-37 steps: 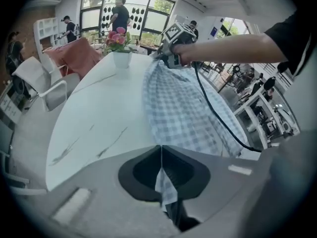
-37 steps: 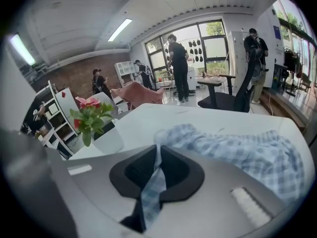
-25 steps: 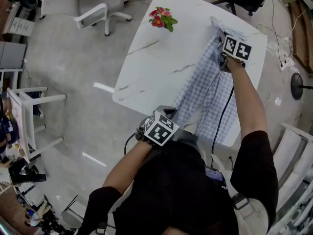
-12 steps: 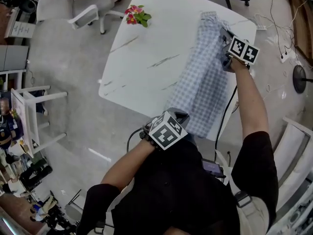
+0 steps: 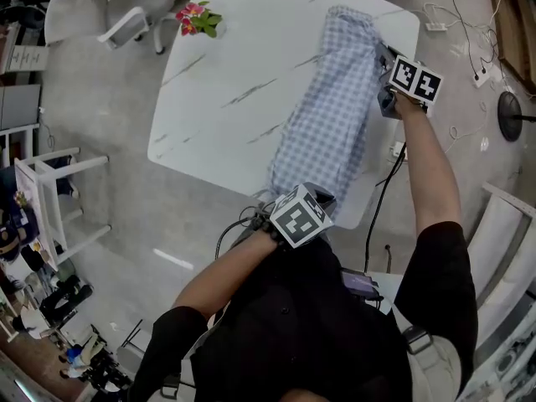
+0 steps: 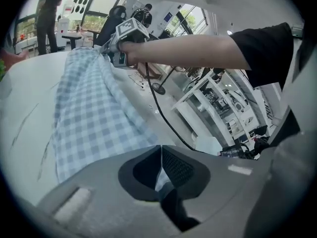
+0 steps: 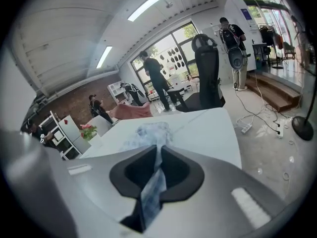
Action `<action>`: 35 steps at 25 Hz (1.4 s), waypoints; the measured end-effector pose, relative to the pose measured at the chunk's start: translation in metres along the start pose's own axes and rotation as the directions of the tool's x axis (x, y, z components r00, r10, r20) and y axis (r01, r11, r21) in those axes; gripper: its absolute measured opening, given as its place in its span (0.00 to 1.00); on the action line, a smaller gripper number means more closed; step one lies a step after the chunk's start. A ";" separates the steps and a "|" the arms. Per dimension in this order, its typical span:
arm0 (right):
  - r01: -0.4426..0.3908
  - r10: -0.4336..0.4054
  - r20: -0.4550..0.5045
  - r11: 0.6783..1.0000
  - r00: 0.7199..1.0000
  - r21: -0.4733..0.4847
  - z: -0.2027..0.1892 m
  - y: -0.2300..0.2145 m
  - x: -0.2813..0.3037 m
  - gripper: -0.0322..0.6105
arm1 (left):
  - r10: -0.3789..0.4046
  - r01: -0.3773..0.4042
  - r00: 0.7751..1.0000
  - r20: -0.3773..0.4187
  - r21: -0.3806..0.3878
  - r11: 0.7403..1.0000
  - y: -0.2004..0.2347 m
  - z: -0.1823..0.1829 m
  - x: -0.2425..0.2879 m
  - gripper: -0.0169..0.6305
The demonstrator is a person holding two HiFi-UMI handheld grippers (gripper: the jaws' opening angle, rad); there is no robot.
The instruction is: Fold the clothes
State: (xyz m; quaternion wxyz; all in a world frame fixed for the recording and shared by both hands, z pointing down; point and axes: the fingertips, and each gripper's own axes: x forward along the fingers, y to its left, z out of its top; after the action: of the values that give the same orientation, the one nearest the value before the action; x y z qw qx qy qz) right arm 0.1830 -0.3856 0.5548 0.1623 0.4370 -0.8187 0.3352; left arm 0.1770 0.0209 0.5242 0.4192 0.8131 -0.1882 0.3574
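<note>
A blue-and-white checked garment [image 5: 331, 107] lies stretched lengthwise along the right part of the white marble table [image 5: 234, 82]. My left gripper [image 5: 321, 199] is at the table's near edge, shut on the garment's near end [image 6: 94, 108], and cloth shows between its closed jaws [image 6: 161, 175]. My right gripper [image 5: 383, 61] is at the table's far right edge, shut on a bunched fold of the garment [image 7: 151, 133]. The left gripper view shows that right gripper [image 6: 106, 49] at the cloth's far end.
A small bunch of pink flowers [image 5: 197, 19] stands near the table's far left corner. White chairs [image 5: 109, 15] sit beyond it and a black office chair [image 7: 205, 73] stands behind the table. Cables [image 5: 456, 23] run over the floor at right. People stand in the background.
Both grippers have shifted sideways with the garment in them. The left one now sits closer to the table's near right corner. The cloth lies straighter and flatter on the table than before.
</note>
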 end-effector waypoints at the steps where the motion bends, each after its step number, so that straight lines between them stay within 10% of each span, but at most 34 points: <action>1: 0.014 -0.014 -0.018 1.000 1.000 -0.008 -0.004 -0.004 0.000 0.09 | -0.004 0.004 1.000 -0.010 0.005 1.000 -0.003 0.000 0.005 0.05; 14: -0.010 -0.009 -0.119 0.987 0.993 -0.159 -0.027 0.007 0.003 0.32 | 0.005 -0.006 1.000 -0.023 -0.043 0.999 0.004 -0.009 0.036 0.14; 25: 0.046 -0.074 -0.130 0.977 0.989 -0.211 -0.033 -0.002 -0.010 0.16 | 0.012 -0.003 0.991 -0.130 0.069 0.998 -0.019 -0.022 0.071 0.05; 35: 0.013 -0.049 -0.135 0.967 0.990 -0.255 -0.040 0.010 -0.011 0.27 | 0.073 -0.071 0.997 -0.036 0.047 0.996 -0.011 -0.002 0.051 0.28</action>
State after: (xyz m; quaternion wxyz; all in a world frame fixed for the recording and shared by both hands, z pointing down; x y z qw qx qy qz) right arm 0.1802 -0.3472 0.5733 0.2792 0.4010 -0.8344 0.2549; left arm 0.2166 0.0284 0.5566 0.3907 0.8083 -0.2011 0.3919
